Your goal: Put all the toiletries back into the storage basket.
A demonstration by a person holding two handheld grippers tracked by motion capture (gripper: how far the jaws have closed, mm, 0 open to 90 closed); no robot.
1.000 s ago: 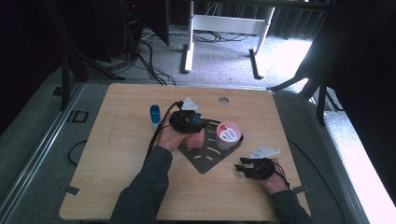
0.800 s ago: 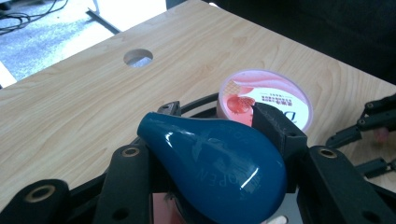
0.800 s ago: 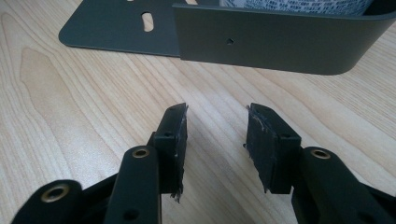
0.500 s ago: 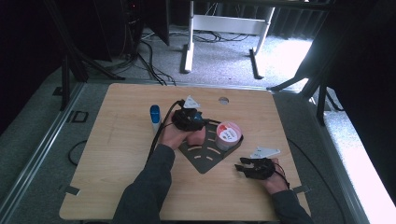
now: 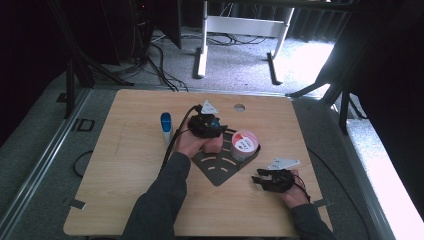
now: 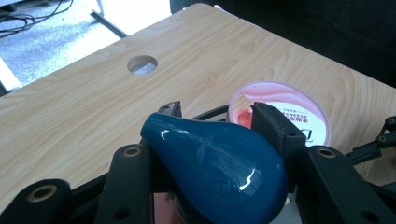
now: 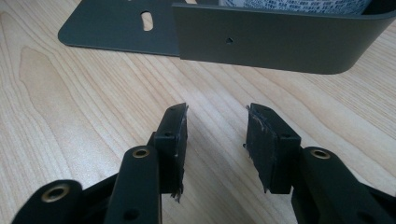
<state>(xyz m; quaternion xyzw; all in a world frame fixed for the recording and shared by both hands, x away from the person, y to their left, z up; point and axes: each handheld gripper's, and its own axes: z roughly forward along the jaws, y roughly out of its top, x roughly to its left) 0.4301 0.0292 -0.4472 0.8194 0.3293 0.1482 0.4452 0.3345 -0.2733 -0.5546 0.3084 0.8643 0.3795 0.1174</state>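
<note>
- The left gripper point(image 6: 219, 140) pinches a glossy blue pear-shaped bottle point(image 6: 219, 172); its two black jaws press the bottle's flanks in the lower half of the left gripper view.
- The bottle's long axis runs from the fat end at the bottom centre of that view to the narrow end at middle left, so it points up and to the left, away from the camera.
- Faint raised lettering crosses the bottle's belly; it is too dim to read with any certainty.
- The bottle's lower part is cut off by the frame edge, and the jaws cover its sides.
- In the high view the left gripper point(image 5: 209, 125) sits at the centre of the table point(image 5: 125, 165), above the dark metal plate point(image 5: 220, 167).
- Just right of the held bottle stands a pink tub point(image 6: 285, 109) with a white label; its print is partly hidden by the right jaw, and the small characters are not legible.
- A round hole point(image 6: 142, 64) in the tabletop shows at upper left of the left gripper view.
- The right gripper point(image 7: 216, 135) has its jaws spread with nothing between them, only bare wood.
- It faces the plate's upturned lip point(image 7: 280, 42), near the top of the right gripper view, which hides most of the tub behind it.
- In the high view the right gripper point(image 5: 272, 180) lies at lower right of the table.
- A second blue and white bottle point(image 5: 166, 127) stands left of centre, its label too small to read.
</note>
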